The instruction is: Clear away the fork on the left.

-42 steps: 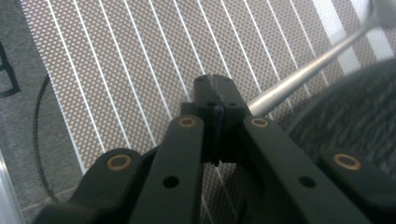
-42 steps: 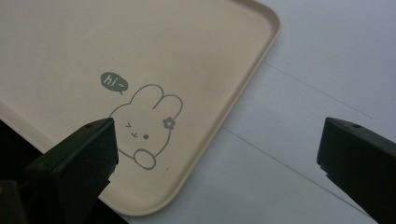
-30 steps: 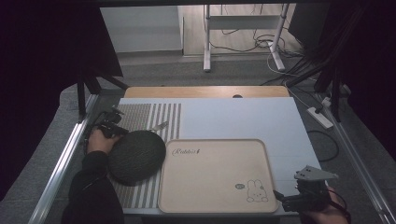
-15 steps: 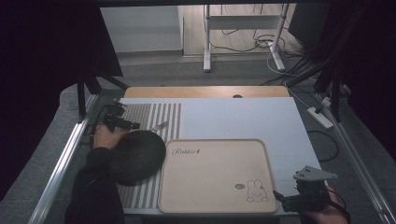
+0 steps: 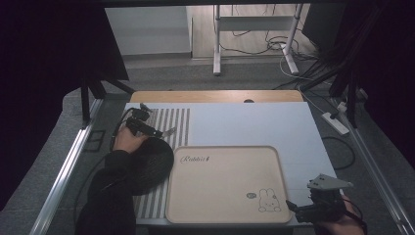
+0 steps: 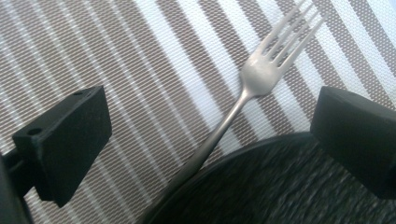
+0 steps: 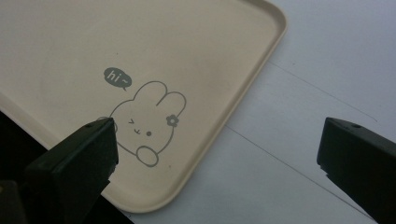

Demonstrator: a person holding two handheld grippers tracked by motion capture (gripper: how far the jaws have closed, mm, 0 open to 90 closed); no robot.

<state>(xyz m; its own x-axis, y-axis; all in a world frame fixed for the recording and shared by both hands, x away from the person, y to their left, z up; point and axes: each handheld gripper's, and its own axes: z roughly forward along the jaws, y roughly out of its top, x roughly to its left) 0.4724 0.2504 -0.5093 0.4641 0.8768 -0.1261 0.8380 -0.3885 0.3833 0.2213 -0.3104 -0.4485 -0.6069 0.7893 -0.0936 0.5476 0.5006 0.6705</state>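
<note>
Fork [image 6: 261, 77] lies on my striped mat [image 5: 176, 122], handle tucked under the dark plate [image 5: 151, 166], between my left gripper's [image 5: 156, 131] just-released jaws. Right gripper [image 5: 293, 208] hangs released over the tray's [image 5: 220, 196] rabbit corner.

I count one fork [image 6: 261, 77] on my screens, lying on one striped placemat [image 5: 177, 122]. One dark round plate [image 5: 151, 164] sits there too, and one beige tray [image 5: 225, 188] with a single rabbit drawing. I am running two grippers, left [image 5: 159, 132] and right [image 5: 293, 209], each with two black fingers, over one worktop [image 5: 254, 122].
</note>
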